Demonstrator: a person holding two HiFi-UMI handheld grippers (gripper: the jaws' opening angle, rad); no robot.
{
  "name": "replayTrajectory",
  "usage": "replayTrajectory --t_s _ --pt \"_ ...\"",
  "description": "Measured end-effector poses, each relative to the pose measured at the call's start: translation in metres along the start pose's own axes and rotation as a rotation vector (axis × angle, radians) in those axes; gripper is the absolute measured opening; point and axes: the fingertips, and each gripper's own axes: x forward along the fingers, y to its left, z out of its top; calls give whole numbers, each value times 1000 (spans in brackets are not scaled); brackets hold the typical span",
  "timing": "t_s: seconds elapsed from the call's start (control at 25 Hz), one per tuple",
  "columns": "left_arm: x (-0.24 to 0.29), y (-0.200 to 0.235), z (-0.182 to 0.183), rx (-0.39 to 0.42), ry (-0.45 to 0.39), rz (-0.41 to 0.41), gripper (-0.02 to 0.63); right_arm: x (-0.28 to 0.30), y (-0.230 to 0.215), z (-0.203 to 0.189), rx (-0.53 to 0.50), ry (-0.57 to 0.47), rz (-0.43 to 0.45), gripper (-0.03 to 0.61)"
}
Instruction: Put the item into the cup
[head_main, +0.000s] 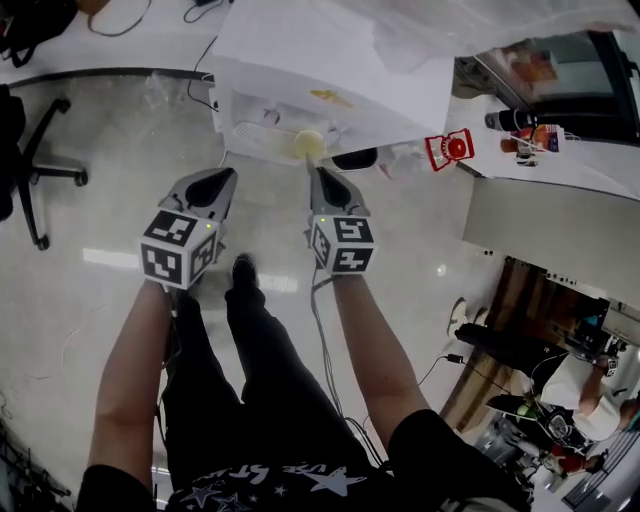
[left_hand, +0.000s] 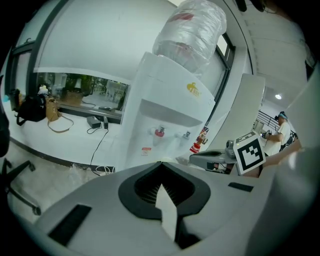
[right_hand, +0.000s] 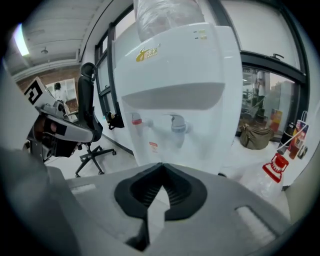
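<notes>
A white water dispenser (head_main: 330, 70) stands in front of me, with a red tap (left_hand: 159, 132) and a grey tap (right_hand: 177, 125) on its front. A pale yellow round thing (head_main: 308, 143), maybe a cup, sits at the dispenser's front just beyond my right gripper (head_main: 322, 176). Whether they touch I cannot tell, and neither gripper view shows it. My left gripper (head_main: 214, 182) hangs a little to the left at the same height. In their own views the left gripper (left_hand: 160, 165) and right gripper (right_hand: 160, 166) have their jaws together, with nothing visible between them.
A black office chair (head_main: 30, 150) stands at the left on the glossy floor. A red-labelled bottle (head_main: 450, 148) and a dark object (head_main: 355, 158) lie right of the dispenser. A grey counter (head_main: 550, 225) runs along the right. Cables (head_main: 320, 330) trail by my feet.
</notes>
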Motion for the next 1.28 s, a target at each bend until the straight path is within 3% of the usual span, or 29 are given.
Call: replayTrajectory --t_s 0.24,0.92,1.28 --pt "18 8 -9 2 18 6 3 30 -11 -9 -143 51 -21 2" --pt "40 16 -30 -55 51 8 3 80 -26 -26 -235 145 -13 2" --pt "41 20 -40 -52 84 10 3 95 -31 -36 -211 207 -46 2"
